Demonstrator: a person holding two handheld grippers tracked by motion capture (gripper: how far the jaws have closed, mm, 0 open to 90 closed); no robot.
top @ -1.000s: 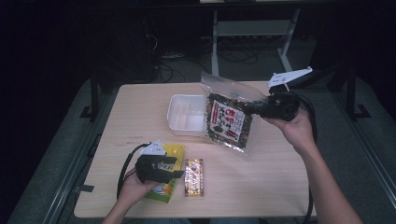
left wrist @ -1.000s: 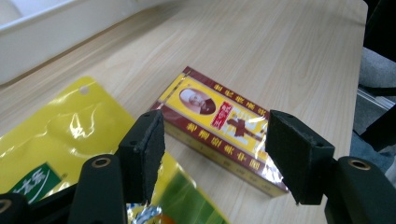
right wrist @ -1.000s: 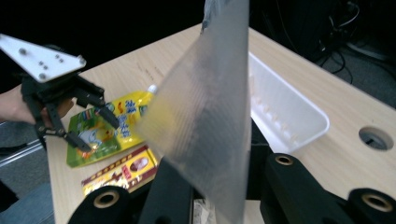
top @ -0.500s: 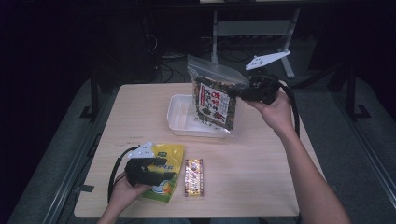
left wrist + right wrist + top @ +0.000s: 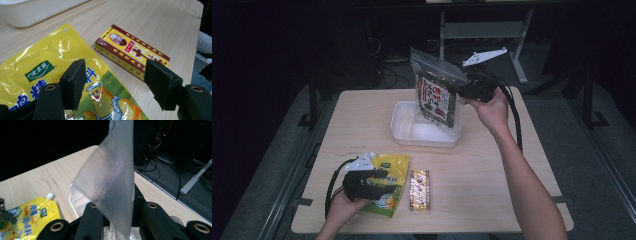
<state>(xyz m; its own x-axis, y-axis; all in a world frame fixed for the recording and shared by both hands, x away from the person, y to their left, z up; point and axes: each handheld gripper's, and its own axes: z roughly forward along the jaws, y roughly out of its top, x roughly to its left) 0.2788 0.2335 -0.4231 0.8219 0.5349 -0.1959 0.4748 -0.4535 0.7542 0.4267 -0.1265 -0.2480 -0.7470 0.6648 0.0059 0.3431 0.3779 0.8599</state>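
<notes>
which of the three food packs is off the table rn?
The clear zip bag of dark seaweed snack, pinched in the right claw above the white tray. The yellow pouch and the red-and-gold box lie flat on the table.

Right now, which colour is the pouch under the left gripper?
Bright yellow, with a green logo patch, on the pouch beneath the left gripper; the left gripper view shows it best.

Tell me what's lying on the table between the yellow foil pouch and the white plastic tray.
Nothing; in the high view only bare wooden table separates the yellow foil pouch from the white plastic tray.
</notes>
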